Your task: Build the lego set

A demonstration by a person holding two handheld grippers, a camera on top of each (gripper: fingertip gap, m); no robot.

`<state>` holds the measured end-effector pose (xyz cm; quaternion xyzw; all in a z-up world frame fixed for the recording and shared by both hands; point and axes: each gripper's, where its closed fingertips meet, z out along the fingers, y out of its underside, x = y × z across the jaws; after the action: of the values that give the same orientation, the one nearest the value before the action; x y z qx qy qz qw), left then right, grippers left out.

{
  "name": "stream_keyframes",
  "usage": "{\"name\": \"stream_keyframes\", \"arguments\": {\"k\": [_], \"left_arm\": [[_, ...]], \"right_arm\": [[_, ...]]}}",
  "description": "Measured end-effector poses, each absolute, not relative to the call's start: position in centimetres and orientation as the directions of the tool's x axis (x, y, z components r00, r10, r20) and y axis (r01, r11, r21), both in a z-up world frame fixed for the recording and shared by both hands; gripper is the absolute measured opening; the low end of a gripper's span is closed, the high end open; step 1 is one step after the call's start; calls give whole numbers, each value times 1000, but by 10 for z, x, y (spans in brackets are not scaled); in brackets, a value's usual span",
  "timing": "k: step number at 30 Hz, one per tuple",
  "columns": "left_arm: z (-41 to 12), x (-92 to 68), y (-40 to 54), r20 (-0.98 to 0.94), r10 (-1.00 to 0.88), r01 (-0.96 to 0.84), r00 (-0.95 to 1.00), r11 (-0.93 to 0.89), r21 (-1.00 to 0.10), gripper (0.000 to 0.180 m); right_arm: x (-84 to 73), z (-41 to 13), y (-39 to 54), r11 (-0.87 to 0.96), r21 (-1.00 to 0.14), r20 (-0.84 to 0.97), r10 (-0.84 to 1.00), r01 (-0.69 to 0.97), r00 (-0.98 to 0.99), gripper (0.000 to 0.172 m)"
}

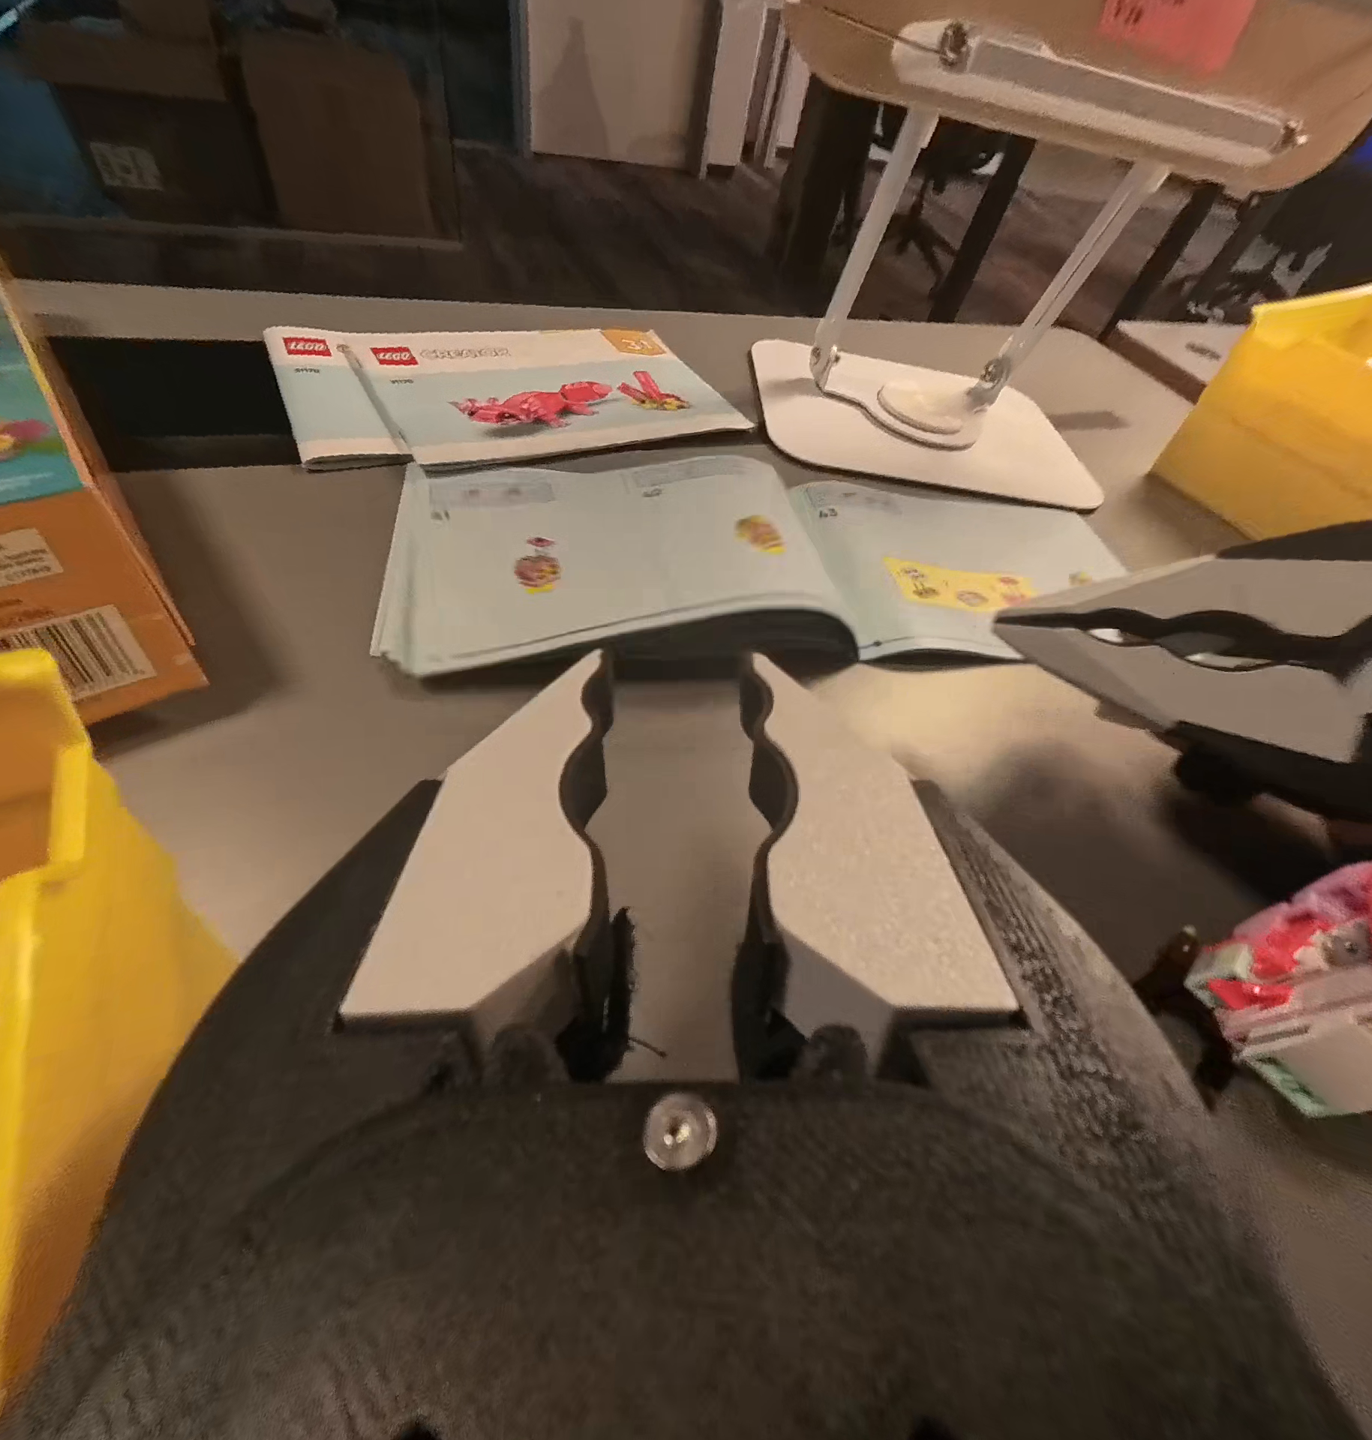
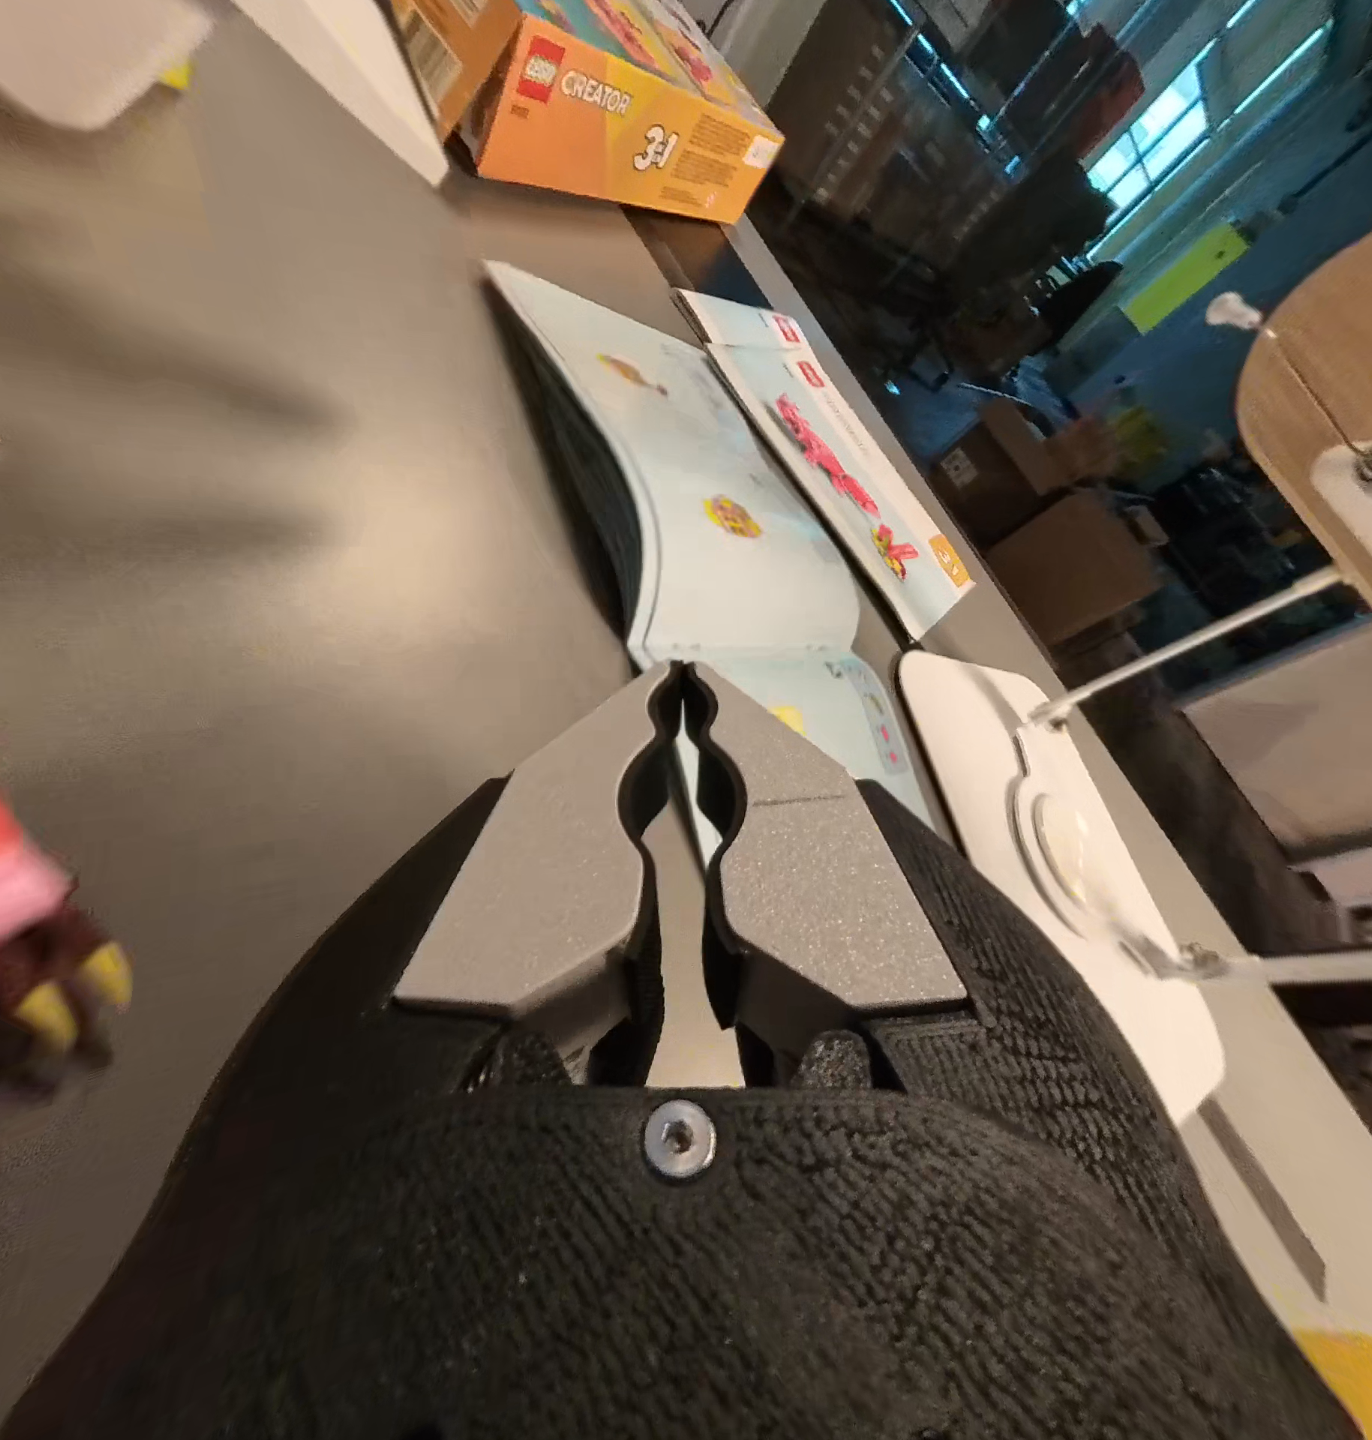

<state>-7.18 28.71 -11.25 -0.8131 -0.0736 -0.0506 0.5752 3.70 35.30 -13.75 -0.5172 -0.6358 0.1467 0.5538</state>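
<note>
An open pale-blue instruction booklet [image 1: 628,569] lies flat on the grey table [image 1: 277,740]. My left gripper [image 1: 676,662] is open and empty, with its tips just short of the booklet's near edge by the spine. My right gripper [image 2: 681,672] is turned on its side and shut at the near edge of the booklet's right page [image 2: 815,686]. Pale paper shows in the seam between its pads. It also shows in the left wrist view [image 1: 1006,619], coming in from the right over that page's near corner.
Two closed booklets [image 1: 558,397] lie behind the open one. A white lamp base [image 1: 979,444] stands at the back right. Yellow bins sit at the right [image 1: 1290,436] and near left [image 1: 43,974]. An orange box [image 1: 59,561] is at the left. A pink brick model [image 1: 1321,990] is at the near right. The tips of one gripper are about 15 centimeters away from the tips of the other.
</note>
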Motion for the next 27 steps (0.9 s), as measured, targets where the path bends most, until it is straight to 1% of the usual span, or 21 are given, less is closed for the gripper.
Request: {"name": "stream_keyframes", "arguments": {"k": [4,7,9,11,13,16,20,22,23,25,27], "left_arm": [[-112,-67,285,124,16,121,992,-359,-925,33],[-113,-70,286,95,49,107,994,-358,-928,32],[-113,-71,287,86,65,103,994,-353,-930,32],[-111,-71,287,92,69,110,993,-334,-936,31],[-110,-72,287,98,70,116,993,-323,-939,31],[-109,-73,286,111,72,128,991,-312,-941,31],[-107,-74,286,130,75,147,989,-299,-943,31],[-106,-74,286,127,76,144,989,-297,-944,31],[-106,-74,286,126,75,143,989,-293,-945,31],[-103,-73,286,123,66,137,990,-278,-951,31],[-99,-72,286,121,49,130,991,-261,-956,31]], "right_arm": [[75,-139,351,379,-790,508,844,481,170,0],[77,-129,349,315,-856,418,889,411,187,0],[60,-129,351,246,-879,335,928,409,161,21],[35,-136,352,225,-864,310,943,450,123,29],[9,-146,354,264,-828,358,928,494,103,33],[-20,-159,358,343,-742,463,883,576,70,36],[-33,-164,371,390,-640,566,822,662,62,33],[-32,-167,378,399,-594,607,792,698,63,15],[-31,-169,379,419,-566,635,771,710,52,9],[-27,-170,377,453,-529,674,738,717,32,2],[-19,-168,369,468,-552,660,751,690,18,1]]}}
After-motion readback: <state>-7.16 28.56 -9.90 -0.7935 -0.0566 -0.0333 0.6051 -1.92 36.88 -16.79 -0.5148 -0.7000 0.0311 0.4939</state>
